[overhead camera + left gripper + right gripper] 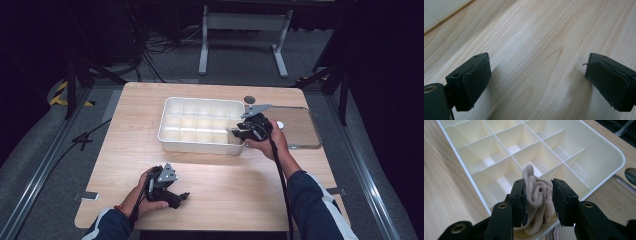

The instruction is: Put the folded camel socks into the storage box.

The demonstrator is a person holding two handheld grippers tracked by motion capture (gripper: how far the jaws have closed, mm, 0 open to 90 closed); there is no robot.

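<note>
**Rolled cloth pinched over the tray's near-right corner**

Nearest, well short of the divided tray (172, 136) and off toward its left end: left gripper (172, 197), low over bare wooden table (220, 190), jaws spread wide with nothing but wood grain between the pads (477, 78). Parked there, probably, to stay clear of the work at the tray while waiting for a turn

Farther in, at the tray's right end: right gripper (239, 132), held in a hand (272, 142) and reaching in over the near-right corner compartment. Jaws drawn partway together and clamped on a beige rolled cloth (536, 195), possibly a sock, one pad on each flank of the bundle; folds bulging up and out between the fingers (519, 200), so a squeeze firm enough to carry soft fabric without flattening it. Cloth hanging at the tray's rim, lower end dipping toward that corner cell; whether resting on the cell floor, impossible to tell. Held over the cell most likely for dropping in or lifting out, direction not settled by these views

Other compartments in sight: bare

Just beyond the tray's right end: clear flat lid (300, 127) lying on the table, set aside to leave the cells open from above
</note>
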